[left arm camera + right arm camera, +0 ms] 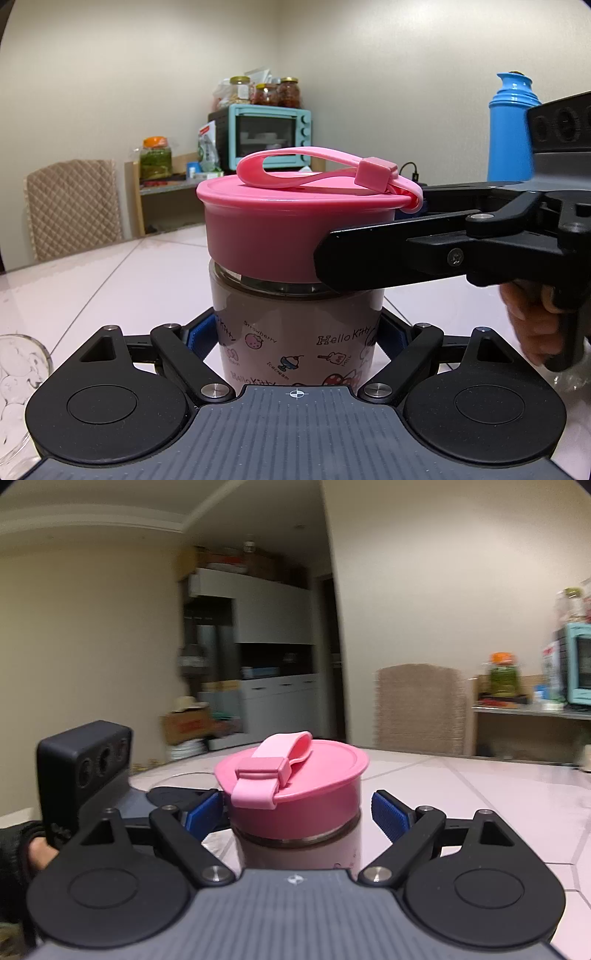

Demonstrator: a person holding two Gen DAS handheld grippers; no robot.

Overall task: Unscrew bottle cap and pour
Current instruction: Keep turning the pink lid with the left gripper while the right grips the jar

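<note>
A Hello Kitty printed bottle [295,332] with brownish contents stands on the pale tiled table [110,280]. It carries a wide pink cap [266,229] with a pink carry strap [314,170]. My left gripper [295,339] is shut on the bottle's body, its blue pads pressed against both sides. My right gripper [297,812] comes in level at cap height with the pink cap [291,794] between its fingers. The right blue pad [391,818] stands clear of the cap with a gap showing, and the left pad [203,810] is close beside it. From the left wrist view, one black finger [369,258] crosses the cap's front.
A clear glass [18,387] stands at the table's near left. A blue thermos [509,129] rises at the right behind the right gripper. Beyond the table are a quilted chair [74,206] and a shelf with a teal oven [269,136] and jars.
</note>
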